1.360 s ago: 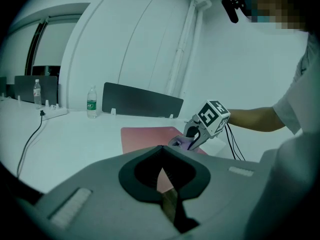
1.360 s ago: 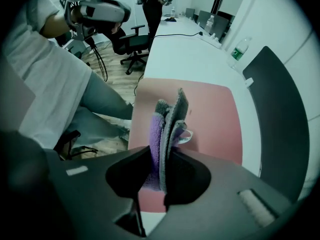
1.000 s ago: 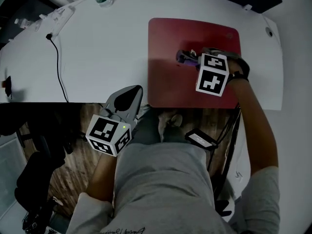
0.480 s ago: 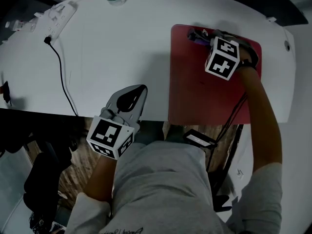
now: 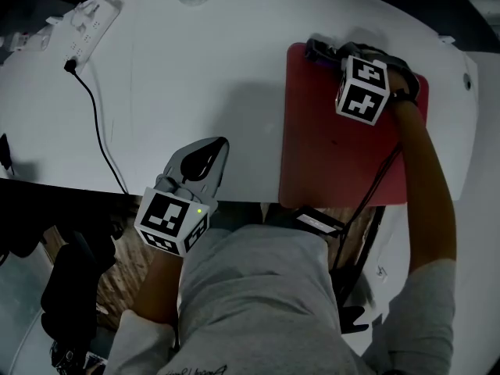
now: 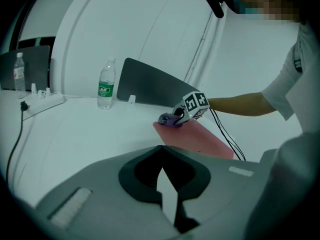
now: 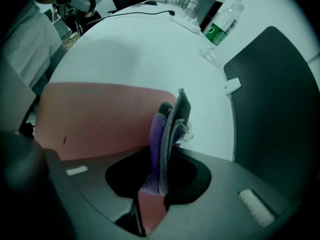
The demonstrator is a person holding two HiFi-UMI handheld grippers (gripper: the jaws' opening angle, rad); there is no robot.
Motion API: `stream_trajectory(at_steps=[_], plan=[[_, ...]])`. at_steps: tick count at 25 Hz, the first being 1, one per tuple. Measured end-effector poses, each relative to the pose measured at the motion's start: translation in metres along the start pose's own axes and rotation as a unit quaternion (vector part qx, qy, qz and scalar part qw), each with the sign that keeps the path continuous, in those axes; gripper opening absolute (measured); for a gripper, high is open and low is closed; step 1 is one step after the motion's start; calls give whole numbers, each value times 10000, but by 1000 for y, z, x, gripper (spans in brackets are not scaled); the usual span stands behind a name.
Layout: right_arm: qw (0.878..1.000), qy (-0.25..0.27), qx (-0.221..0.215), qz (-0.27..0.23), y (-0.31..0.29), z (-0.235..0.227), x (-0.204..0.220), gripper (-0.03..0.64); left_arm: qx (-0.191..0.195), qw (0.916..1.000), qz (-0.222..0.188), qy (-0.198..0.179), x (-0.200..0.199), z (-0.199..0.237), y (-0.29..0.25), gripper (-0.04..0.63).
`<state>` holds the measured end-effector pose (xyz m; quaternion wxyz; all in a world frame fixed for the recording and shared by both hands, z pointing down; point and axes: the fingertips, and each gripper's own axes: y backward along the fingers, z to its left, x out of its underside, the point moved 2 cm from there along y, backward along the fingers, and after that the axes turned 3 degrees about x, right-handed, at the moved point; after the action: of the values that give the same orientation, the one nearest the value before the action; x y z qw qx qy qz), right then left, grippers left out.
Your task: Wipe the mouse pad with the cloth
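Biggest thing is the white table (image 5: 195, 76), with a red mouse pad (image 5: 328, 155) lying flat on its right side. The pad's long axis runs near to far, and its near edge sits about at the table's near edge. A dark panel (image 6: 150, 86) stands upright along the far edge of the table. The right gripper (image 5: 322, 51) is at the pad's far left corner and points left along the pad's far edge. Its jaws are clamped tight on the cloth (image 7: 170, 126), a folded purple and grey one. The cloth stands on edge between them, its long side pointing straight out past the tips, and it touches the pad right at that corner. The left gripper (image 5: 221, 141) rests at the table's near edge, well left of the pad and pointing far. Its jaws are pinched together with only a thin sliver showing behind the tips, and there's nothing in them. A white power strip (image 5: 86, 26) lies at the far left with a black cable (image 5: 98, 123) trailing toward the near edge. 1 clear plastic bottle (image 6: 106, 85) stands upright at the far edge with its cap on. It has a green label, too small to read, and I can't make out what's inside it.
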<state>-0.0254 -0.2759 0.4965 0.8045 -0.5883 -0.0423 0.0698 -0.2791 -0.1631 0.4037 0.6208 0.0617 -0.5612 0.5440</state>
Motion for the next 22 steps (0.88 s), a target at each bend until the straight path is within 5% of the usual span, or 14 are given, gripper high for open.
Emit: stream_trajectory(at_steps=[11, 22], plan=[[9999, 58, 65, -69, 0, 7, -17, 94, 261, 9995, 62, -176, -5, -7, -3, 20], [9978, 34, -565, -350, 23, 83, -33, 94, 247, 9994, 68, -232, 25, -43, 15, 20]])
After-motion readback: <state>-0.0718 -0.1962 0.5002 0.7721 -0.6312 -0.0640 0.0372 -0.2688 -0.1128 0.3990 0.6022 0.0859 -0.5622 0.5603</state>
